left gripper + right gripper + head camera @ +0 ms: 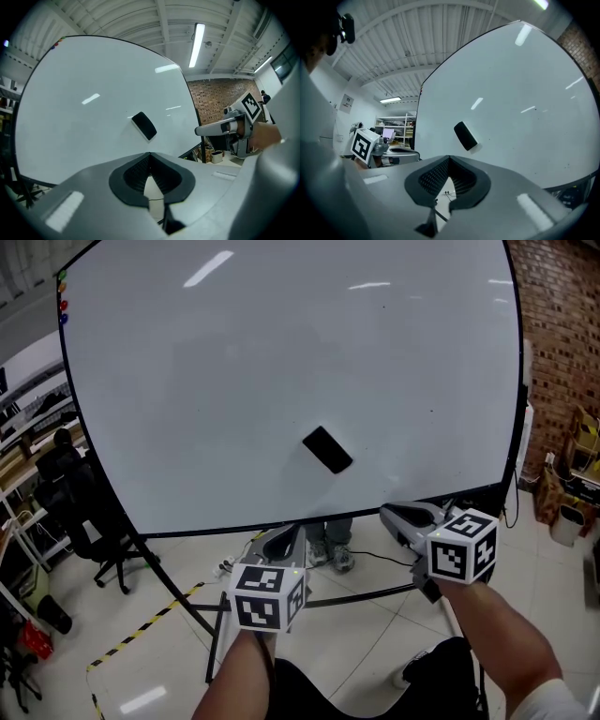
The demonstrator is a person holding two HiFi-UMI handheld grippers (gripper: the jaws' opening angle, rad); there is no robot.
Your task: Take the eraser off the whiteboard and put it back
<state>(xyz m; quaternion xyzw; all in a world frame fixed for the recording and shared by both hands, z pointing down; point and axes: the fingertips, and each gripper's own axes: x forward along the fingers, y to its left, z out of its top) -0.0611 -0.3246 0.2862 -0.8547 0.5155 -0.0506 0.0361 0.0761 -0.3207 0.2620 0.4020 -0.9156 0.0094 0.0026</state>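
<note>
Your grey left gripper (279, 545) and grey right gripper (412, 519) are both clenched on nothing, so part 1 pair of jaws and roll it to match the slanted black rectangular eraser (327, 449), stuck low on the white whiteboard (234, 381) at 10 o'clock from the right gripper.

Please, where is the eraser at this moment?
In the head view, the eraser sits tilted on the whiteboard, in its lower middle, above the left claw and the right claw, touching neither.
</note>
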